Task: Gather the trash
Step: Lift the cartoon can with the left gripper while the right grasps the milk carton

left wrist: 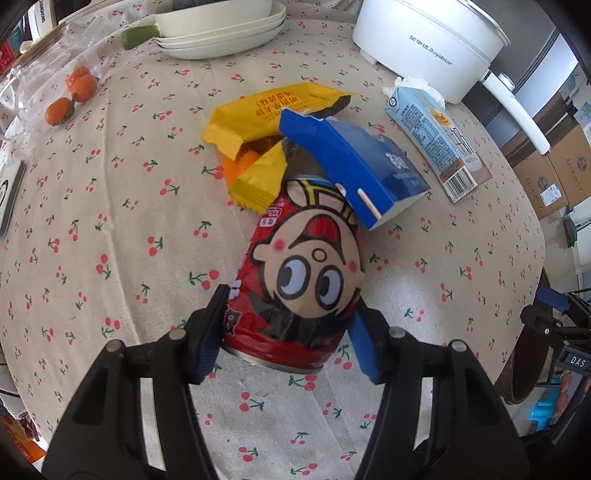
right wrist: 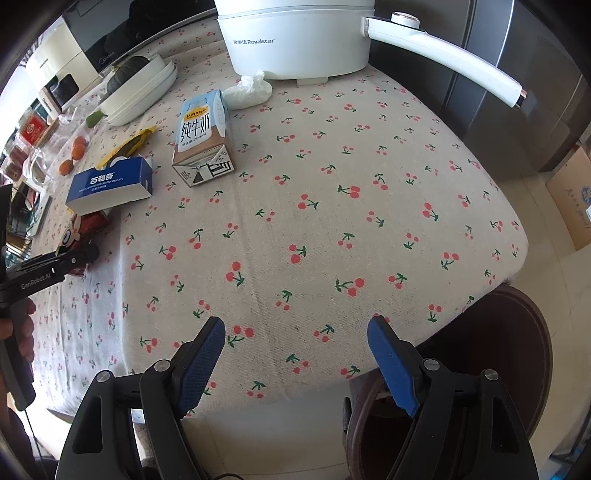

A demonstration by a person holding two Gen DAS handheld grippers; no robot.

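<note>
A red drink can [left wrist: 299,280] with a cartoon face lies on the cherry-print tablecloth [left wrist: 110,206]. My left gripper [left wrist: 288,332] is shut on the can's near end, a finger on each side. A blue biscuit box [left wrist: 354,162] leans on the can's far end, next to a yellow wrapper [left wrist: 266,122]. A milk carton [left wrist: 432,136] lies to the right with a crumpled tissue [right wrist: 249,90] behind it. My right gripper [right wrist: 297,358] is open and empty above the table's near edge. In the right wrist view the box [right wrist: 110,184], the carton [right wrist: 203,136] and the left gripper [right wrist: 79,254] show at the left.
A white electric pot [left wrist: 436,40] with a long handle stands at the back right. Stacked plates [left wrist: 221,33] stand at the back. Small oranges [left wrist: 74,92] lie in a clear bag at the left. A brown bin [right wrist: 480,369] stands below the table's right edge.
</note>
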